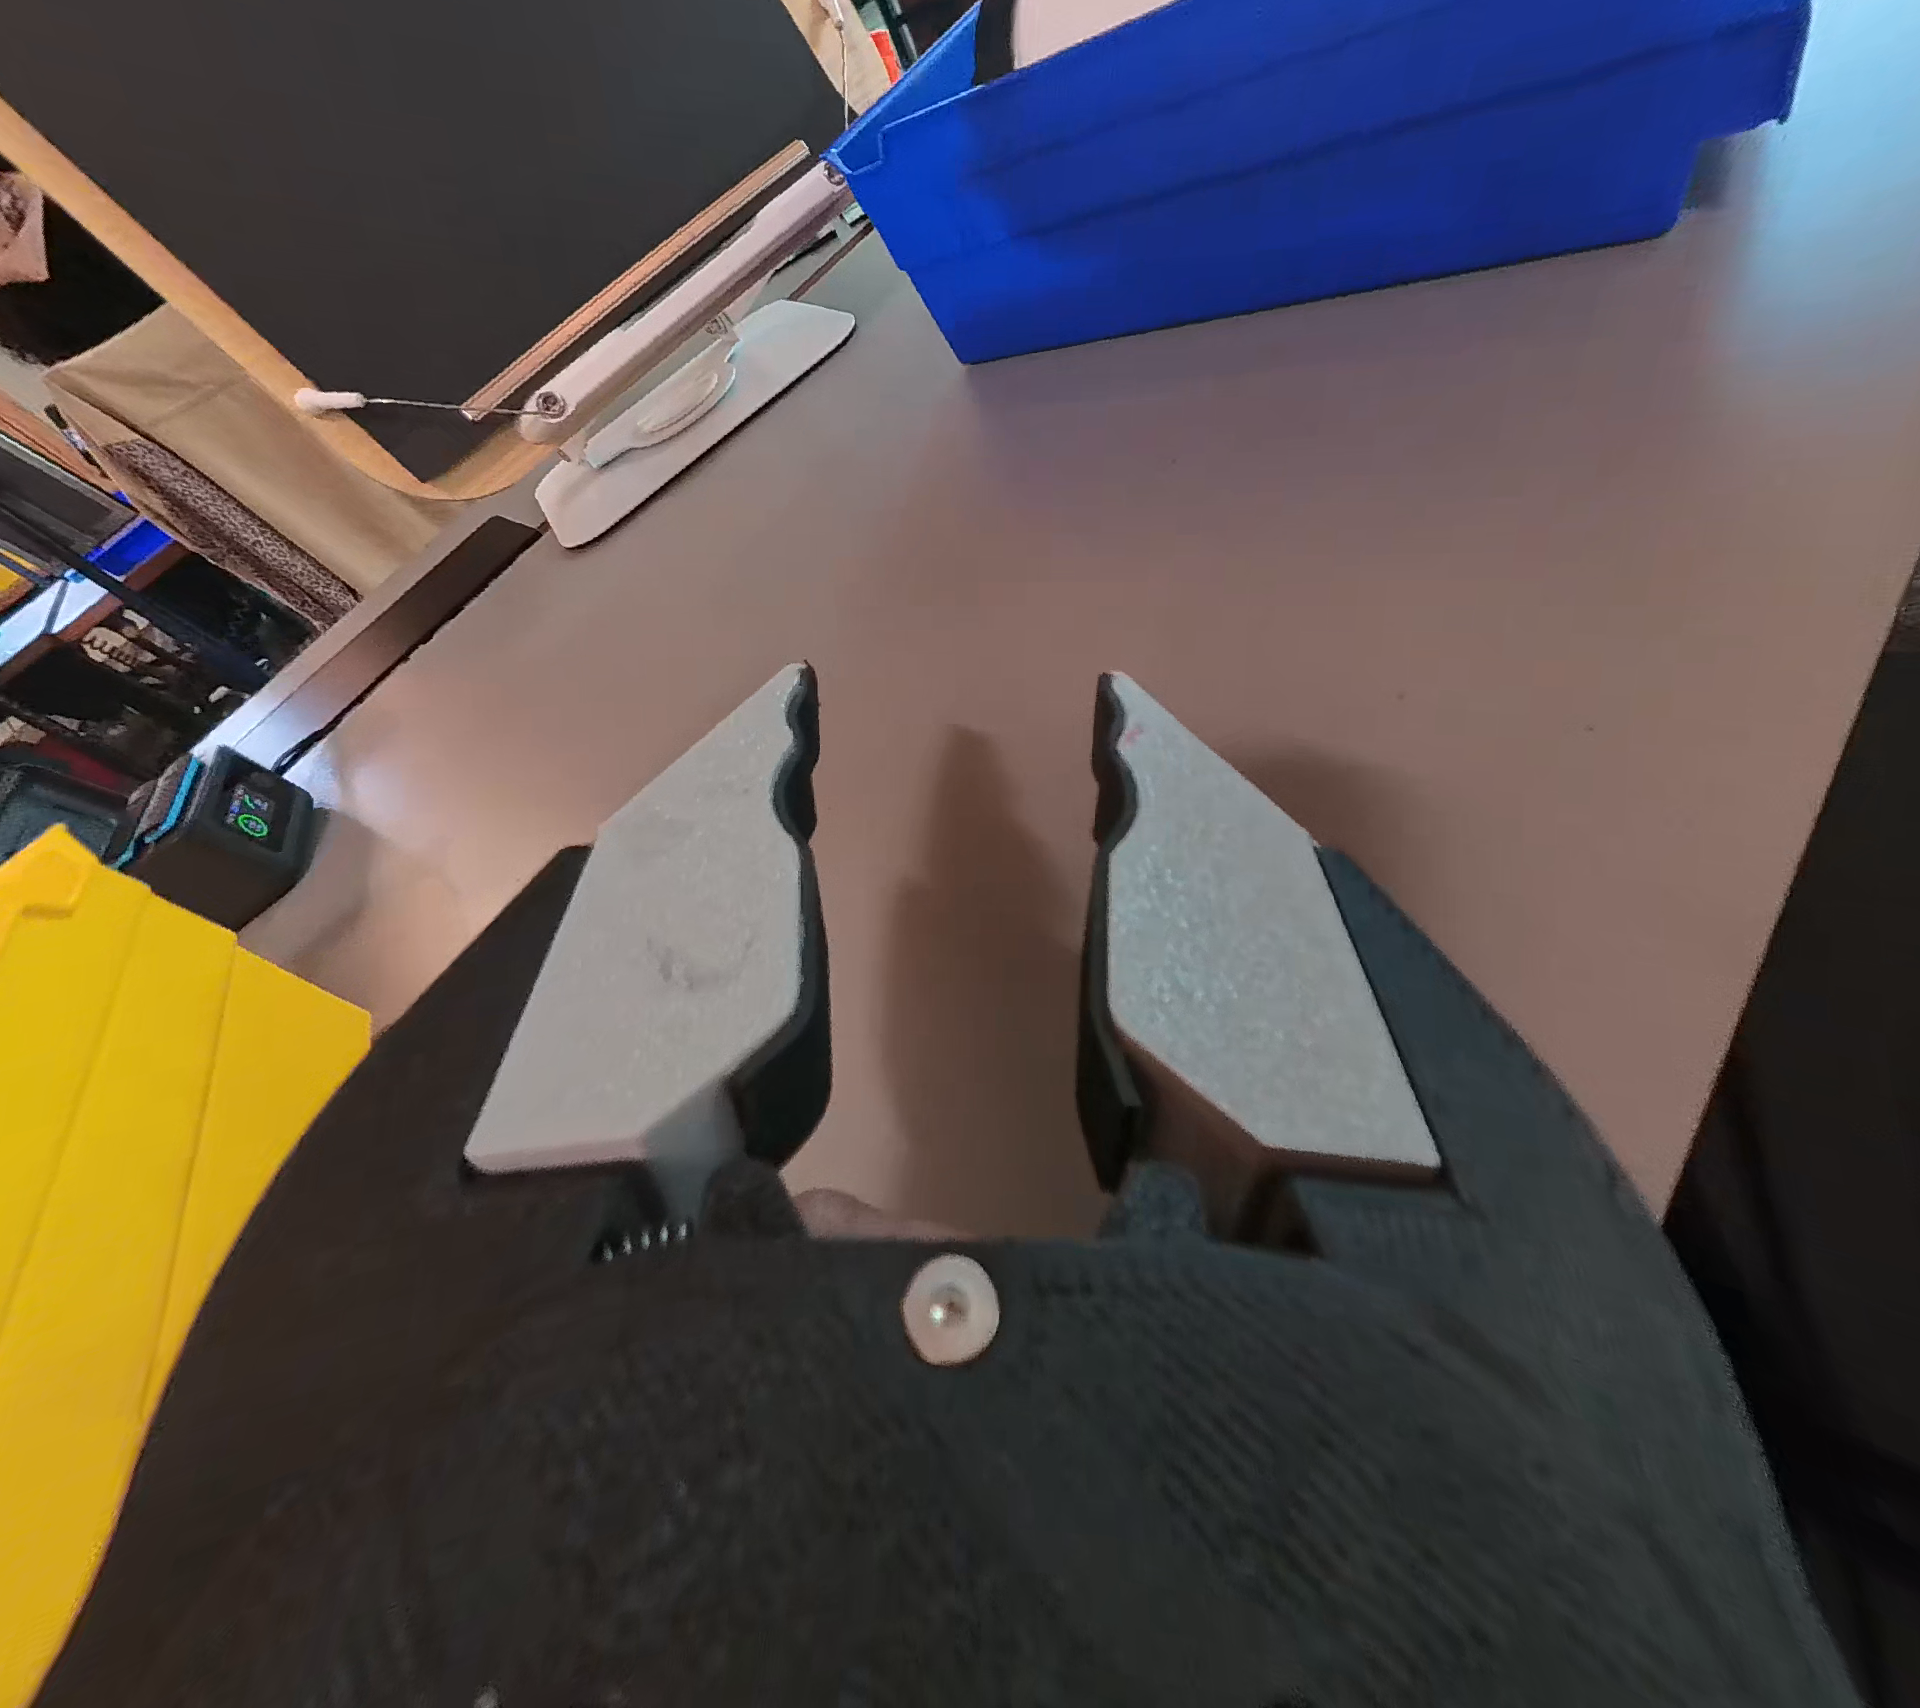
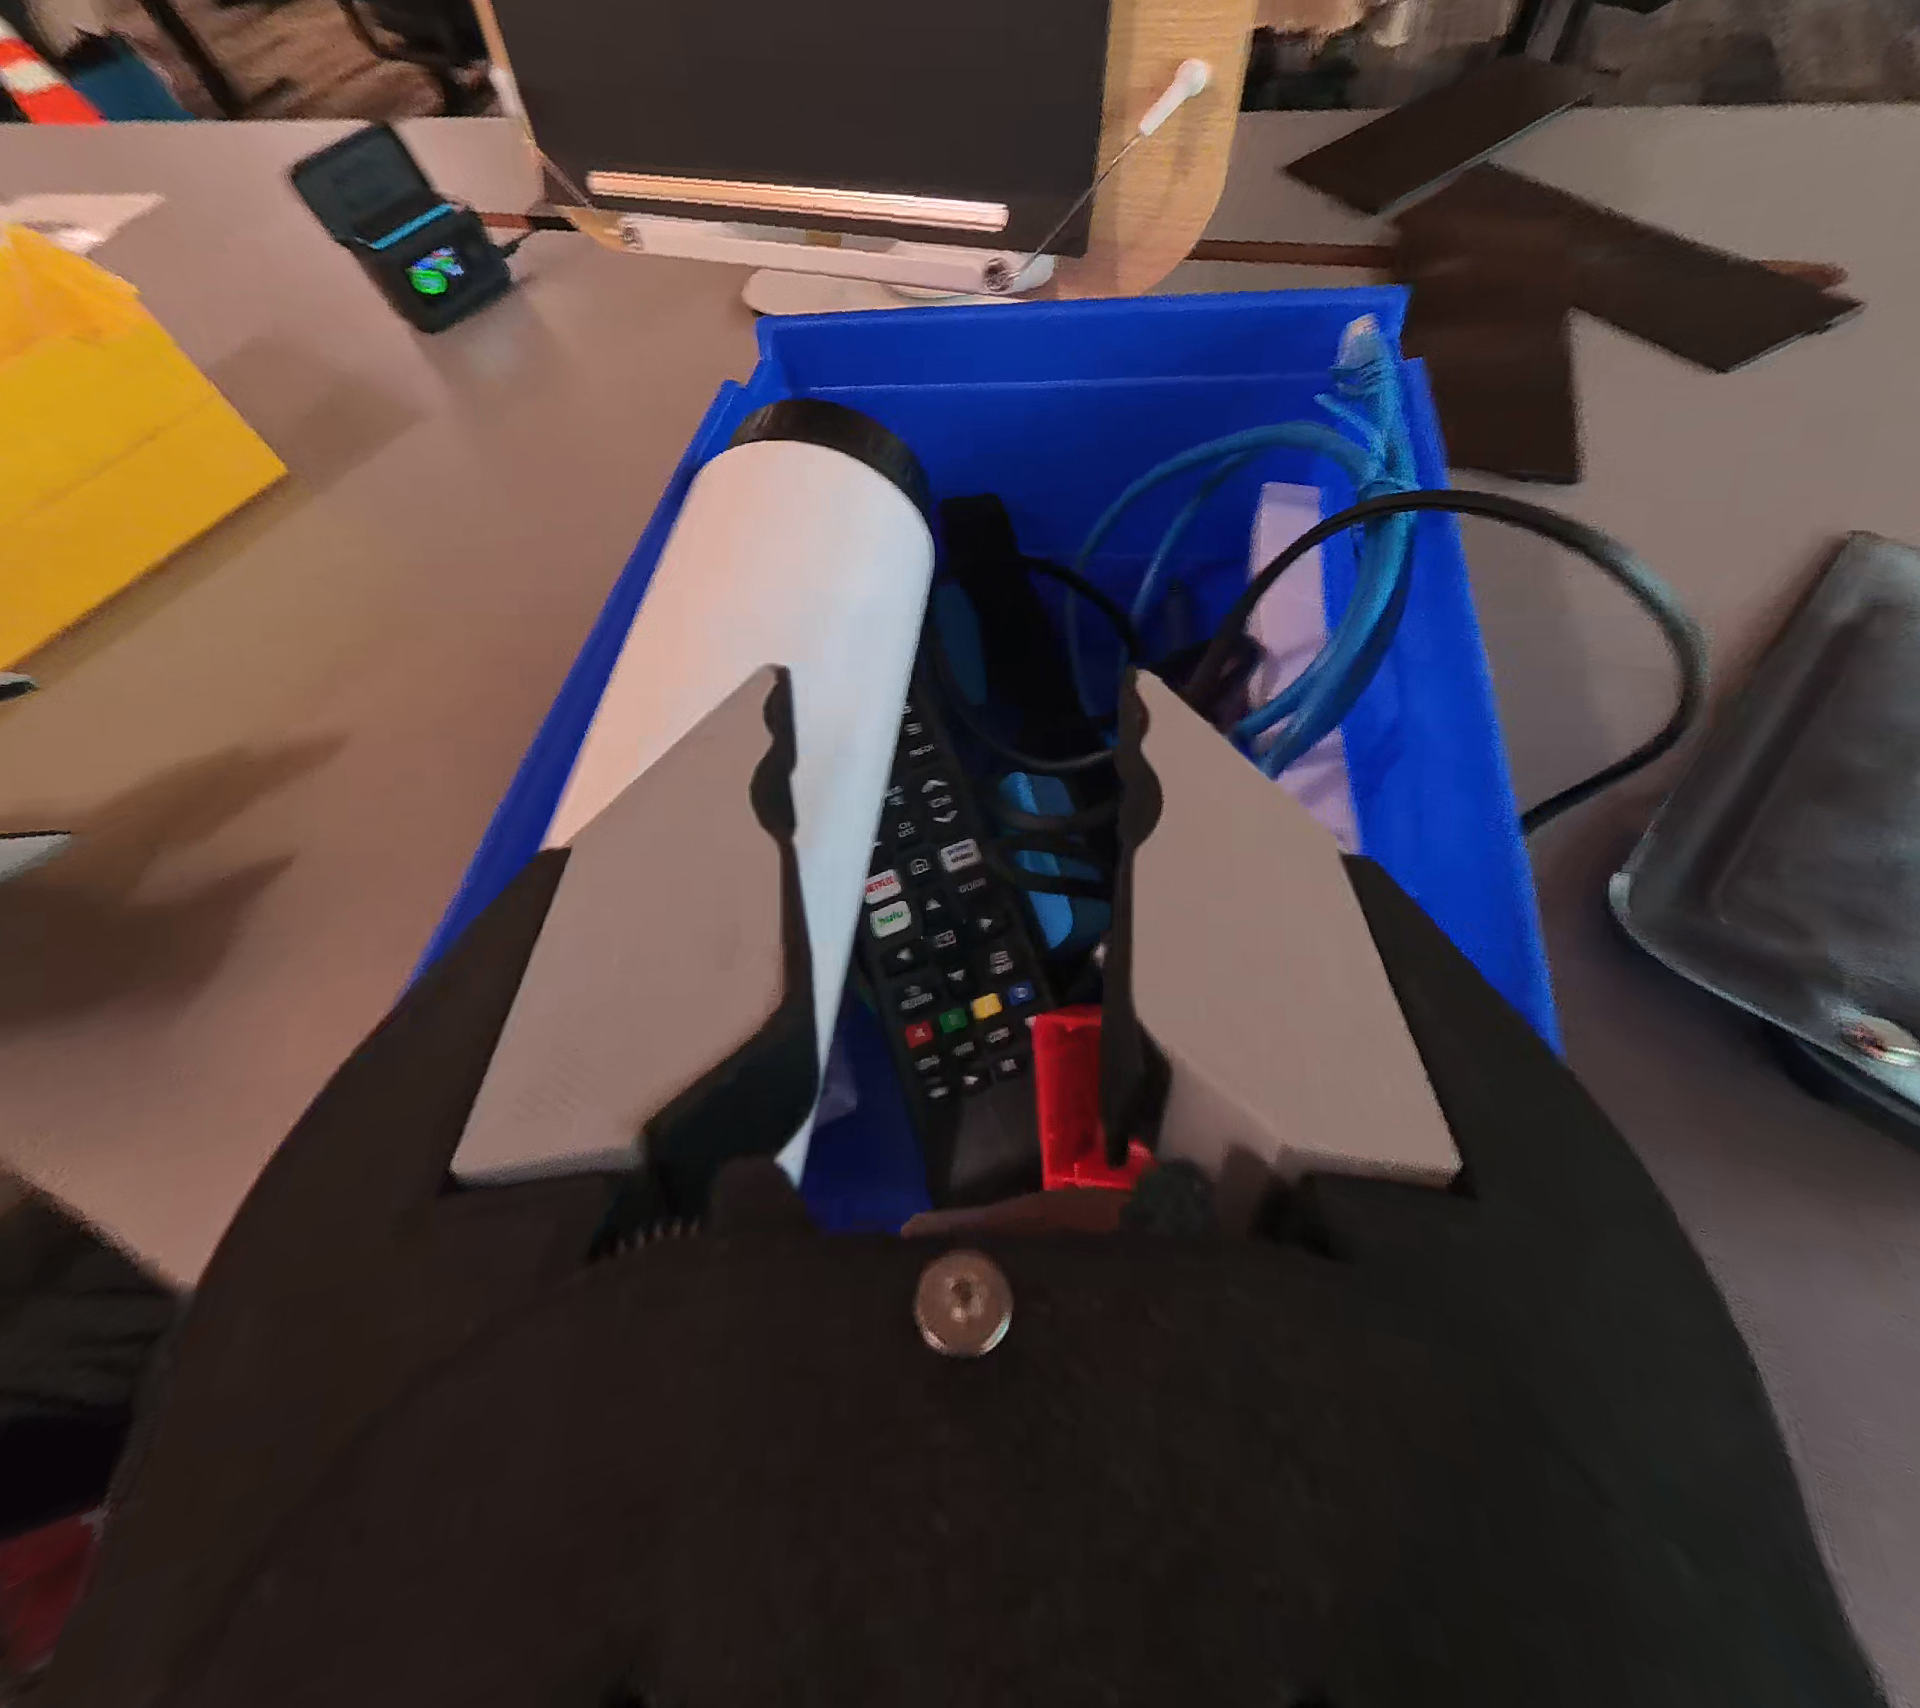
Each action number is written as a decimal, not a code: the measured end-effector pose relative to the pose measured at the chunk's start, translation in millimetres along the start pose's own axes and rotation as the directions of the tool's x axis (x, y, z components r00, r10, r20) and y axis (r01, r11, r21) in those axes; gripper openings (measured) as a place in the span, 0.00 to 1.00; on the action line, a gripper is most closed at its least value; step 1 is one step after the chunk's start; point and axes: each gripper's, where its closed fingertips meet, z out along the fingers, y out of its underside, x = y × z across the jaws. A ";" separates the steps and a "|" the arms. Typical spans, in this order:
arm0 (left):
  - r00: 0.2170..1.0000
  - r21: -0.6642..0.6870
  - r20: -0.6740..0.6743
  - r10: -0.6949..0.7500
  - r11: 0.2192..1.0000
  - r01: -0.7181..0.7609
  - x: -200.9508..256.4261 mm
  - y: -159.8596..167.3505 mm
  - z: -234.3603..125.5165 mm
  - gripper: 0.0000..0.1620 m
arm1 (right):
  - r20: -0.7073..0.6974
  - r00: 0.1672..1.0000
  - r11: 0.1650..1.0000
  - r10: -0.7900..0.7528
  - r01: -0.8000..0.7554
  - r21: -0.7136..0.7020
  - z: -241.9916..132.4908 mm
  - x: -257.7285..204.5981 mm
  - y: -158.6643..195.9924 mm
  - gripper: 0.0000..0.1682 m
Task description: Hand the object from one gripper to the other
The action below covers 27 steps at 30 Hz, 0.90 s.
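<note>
Both grippers stand with fingers apart and hold nothing. Under the right gripper (image 2: 956, 692) sits a blue bin (image 2: 1455, 723) crowded with a white bottle (image 2: 790, 619), a remote (image 2: 940, 910) and cables. The bottle, likely the thing to pass, lies just below its left finger, long axis running away from it, black cap at the far end. It looks stiff, smooth and slippery; mid-body seems the safest hold. The left gripper (image 1: 956, 702) hovers over bare table (image 1: 1299, 567), with the bin ahead to its right.

Left claw (image 1: 954, 702) and right claw (image 2: 954, 702) both gape apart, holding nothing.
</note>
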 end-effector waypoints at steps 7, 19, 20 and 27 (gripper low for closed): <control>0.999 0.012 -0.007 -0.040 0.999 0.041 -3.3 -1.0 -1.4 0.31 | 0.198 0.970 0.988 0.140 -0.123 -0.098 6.4 -17.4 1.6 0.55; 1.000 -0.010 -0.016 0.009 1.000 -0.009 3.1 1.5 0.7 0.31 | 0.463 0.876 0.973 0.135 -0.206 0.106 -34.7 -77.7 -38.8 0.47; 1.000 -0.013 -0.019 0.006 1.000 -0.006 3.2 1.9 1.2 0.31 | 0.514 0.854 0.972 0.086 -0.185 0.145 -43.3 -97.0 -44.1 0.47; 0.999 -0.033 -0.036 -0.033 0.999 0.032 1.1 5.2 4.1 0.31 | 0.707 0.676 0.956 -0.207 -0.013 0.293 -59.9 -229.3 -23.6 0.27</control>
